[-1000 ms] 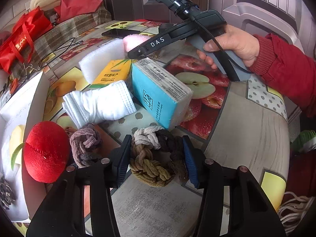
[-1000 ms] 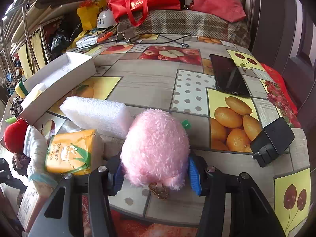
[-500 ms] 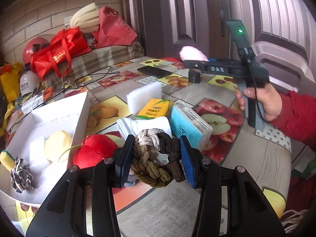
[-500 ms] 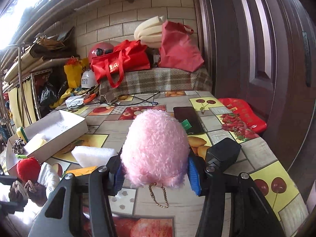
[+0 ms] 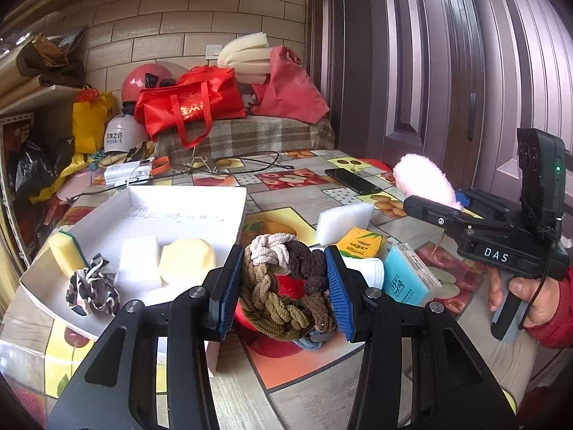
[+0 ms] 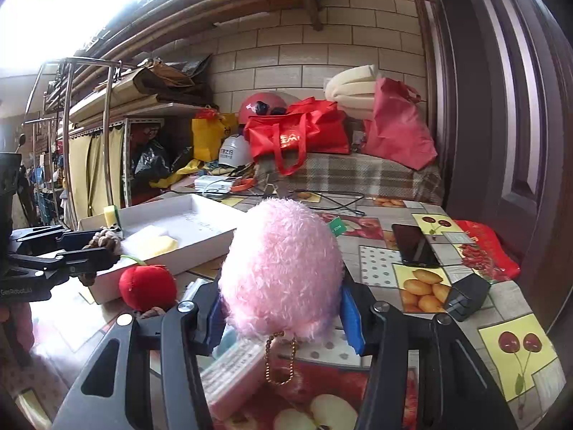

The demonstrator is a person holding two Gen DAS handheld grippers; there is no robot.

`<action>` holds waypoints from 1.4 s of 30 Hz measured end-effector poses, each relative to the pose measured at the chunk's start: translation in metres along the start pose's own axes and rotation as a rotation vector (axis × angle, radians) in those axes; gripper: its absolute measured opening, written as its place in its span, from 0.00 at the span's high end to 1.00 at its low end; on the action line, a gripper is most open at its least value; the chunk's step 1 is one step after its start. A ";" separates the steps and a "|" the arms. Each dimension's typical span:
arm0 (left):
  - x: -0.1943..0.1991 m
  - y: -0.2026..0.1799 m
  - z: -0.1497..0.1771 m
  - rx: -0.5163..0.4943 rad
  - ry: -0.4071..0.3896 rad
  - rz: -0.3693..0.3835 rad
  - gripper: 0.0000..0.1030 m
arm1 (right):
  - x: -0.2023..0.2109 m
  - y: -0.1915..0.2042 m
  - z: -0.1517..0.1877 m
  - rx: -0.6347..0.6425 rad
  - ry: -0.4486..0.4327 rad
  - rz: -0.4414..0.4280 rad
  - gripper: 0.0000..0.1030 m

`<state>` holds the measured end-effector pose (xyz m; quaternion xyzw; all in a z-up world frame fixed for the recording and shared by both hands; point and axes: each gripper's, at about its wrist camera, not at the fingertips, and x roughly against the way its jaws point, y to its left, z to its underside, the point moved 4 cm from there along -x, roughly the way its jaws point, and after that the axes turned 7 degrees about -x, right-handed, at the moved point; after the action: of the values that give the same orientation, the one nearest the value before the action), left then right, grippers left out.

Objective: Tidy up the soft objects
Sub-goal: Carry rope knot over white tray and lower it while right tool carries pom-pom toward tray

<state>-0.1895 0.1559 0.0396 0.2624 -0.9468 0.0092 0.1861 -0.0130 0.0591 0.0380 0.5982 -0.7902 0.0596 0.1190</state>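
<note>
A fruit-print table (image 5: 315, 390) sits below a tiled wall, with red bags (image 5: 189, 104) piled on a plaid cover at the far end. A second ago both cameras looked down on the tabletop; now they are lifted and take in the wall and door.

The left gripper (image 5: 284, 286) stays clenched on the braided hair-tie bundle (image 5: 283, 286), blue pads pressing both its sides. The bundle was down by the table a second ago; now it is carried clear of it, just right of the white tray (image 5: 143, 208). In the tray lie a yellow-green sponge (image 5: 66, 252), a white foam block (image 5: 139, 261), a pale yellow sponge (image 5: 186, 261) and a black-and-white scrunchie (image 5: 93, 288).

The right gripper (image 6: 283, 313) keeps its squeeze on the pink plush (image 6: 283, 268), which has come up off the table with its gold chain (image 6: 279, 362) dangling free. From the left camera it is out to the right, held by a hand (image 5: 530, 297) in a red sleeve.

On the table remain a red plush apple (image 6: 147, 286), a white foam pad (image 5: 343, 222), a yellow tissue pack (image 5: 361, 242), a blue tissue pack (image 5: 408, 276) and a phone (image 6: 413, 245).
</note>
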 end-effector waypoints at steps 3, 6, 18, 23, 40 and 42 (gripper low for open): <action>-0.001 0.012 0.002 0.020 0.008 -0.053 0.57 | -0.008 0.023 0.000 0.017 0.010 -0.050 0.48; 0.003 0.031 0.006 0.027 -0.003 -0.153 0.57 | -0.017 0.047 0.003 0.032 0.028 -0.100 0.48; 0.006 0.108 0.022 0.131 0.005 -0.374 0.56 | -0.063 0.122 0.004 0.015 0.081 -0.240 0.49; -0.003 0.128 0.020 0.135 0.008 -0.418 0.56 | -0.080 0.143 -0.001 -0.023 0.084 -0.265 0.49; -0.003 0.197 0.032 0.396 -0.003 -0.447 0.56 | -0.142 0.132 -0.009 -0.282 0.179 -0.340 0.49; -0.005 0.192 0.028 0.361 -0.001 -0.446 0.56 | -0.148 0.120 -0.013 -0.300 0.166 -0.319 0.49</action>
<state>-0.2912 0.3204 0.0268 0.4929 -0.8489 0.1366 0.1334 -0.0891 0.2333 0.0175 0.6844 -0.6731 -0.0291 0.2788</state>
